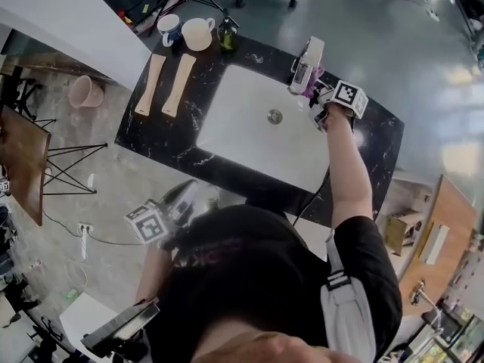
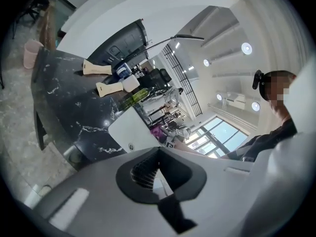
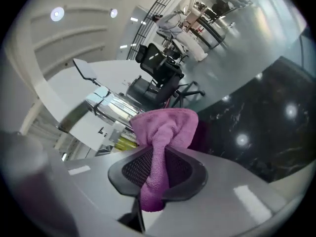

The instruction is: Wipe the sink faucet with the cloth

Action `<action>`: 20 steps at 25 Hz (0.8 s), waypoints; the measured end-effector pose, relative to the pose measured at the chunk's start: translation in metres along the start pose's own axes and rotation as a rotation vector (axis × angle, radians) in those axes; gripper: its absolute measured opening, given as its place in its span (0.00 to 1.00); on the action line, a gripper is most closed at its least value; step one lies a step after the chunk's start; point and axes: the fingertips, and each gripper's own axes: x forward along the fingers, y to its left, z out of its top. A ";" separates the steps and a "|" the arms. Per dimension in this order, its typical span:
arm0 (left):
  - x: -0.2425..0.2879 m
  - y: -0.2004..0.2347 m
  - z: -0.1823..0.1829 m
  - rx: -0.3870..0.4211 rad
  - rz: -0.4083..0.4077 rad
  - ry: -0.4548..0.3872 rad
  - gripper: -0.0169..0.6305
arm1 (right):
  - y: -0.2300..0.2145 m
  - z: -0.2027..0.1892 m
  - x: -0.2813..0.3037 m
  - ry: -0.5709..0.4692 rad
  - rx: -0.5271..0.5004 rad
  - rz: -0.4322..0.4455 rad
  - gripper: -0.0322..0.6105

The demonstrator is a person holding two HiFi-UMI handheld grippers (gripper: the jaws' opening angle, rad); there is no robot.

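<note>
- Your right gripper (image 3: 159,157) is clenched on the purple cloth (image 3: 165,130). A narrow strip is pinched between the pads, and the rest bunches out past the jaw tips.
- In the head view, the cloth sits just beside the faucet (image 1: 306,65) at the far rim of the sink (image 1: 234,138). Whether they touch is unclear.
- Your left gripper (image 2: 157,157) is near your body, clear of the counter. Its jaws look closed, with nothing between them.

Right gripper (image 3: 157,177), jaws clamped on a purple terry cloth (image 3: 165,127) bunched at twelve o'clock; boxy chrome faucet (image 3: 112,106) just beside it at ten o'clock; black marbled countertop (image 3: 266,127) at three o'clock.
</note>
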 end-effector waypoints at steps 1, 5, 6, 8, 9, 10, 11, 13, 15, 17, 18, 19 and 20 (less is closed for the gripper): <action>-0.003 0.003 0.000 -0.004 0.005 -0.009 0.03 | -0.005 -0.007 0.009 0.020 -0.005 -0.017 0.17; -0.009 0.010 0.000 -0.019 0.009 -0.030 0.03 | -0.006 -0.008 0.016 0.012 -0.001 -0.021 0.17; -0.009 0.010 0.001 -0.023 0.004 -0.031 0.03 | -0.006 -0.010 0.013 0.015 0.005 -0.037 0.17; -0.009 0.009 0.002 -0.023 -0.012 -0.034 0.03 | -0.003 -0.007 0.008 -0.001 0.032 -0.046 0.17; -0.008 0.007 0.002 -0.019 -0.017 -0.032 0.03 | 0.000 0.000 0.004 -0.036 0.057 -0.016 0.17; -0.007 0.005 0.003 -0.015 -0.022 -0.032 0.03 | 0.006 0.010 -0.003 -0.087 0.087 0.025 0.17; -0.006 0.004 0.003 -0.012 -0.031 -0.034 0.03 | 0.016 0.024 -0.015 -0.144 0.110 0.061 0.17; -0.008 0.005 0.003 -0.019 -0.049 -0.044 0.03 | 0.046 0.053 -0.039 -0.222 0.077 0.108 0.17; -0.012 0.007 0.005 -0.031 -0.065 -0.055 0.03 | 0.086 0.076 -0.051 -0.197 -0.067 0.104 0.17; -0.018 0.007 0.009 -0.039 -0.073 -0.065 0.03 | 0.126 0.082 -0.049 -0.065 -0.310 0.036 0.17; -0.021 0.007 0.011 -0.039 -0.074 -0.074 0.03 | 0.141 0.081 -0.041 0.041 -0.477 -0.008 0.17; -0.025 0.008 0.013 -0.038 -0.074 -0.088 0.03 | 0.152 0.078 -0.029 0.167 -0.680 -0.060 0.17; -0.029 0.009 0.014 -0.038 -0.072 -0.104 0.03 | 0.158 0.075 -0.017 0.306 -0.896 -0.122 0.17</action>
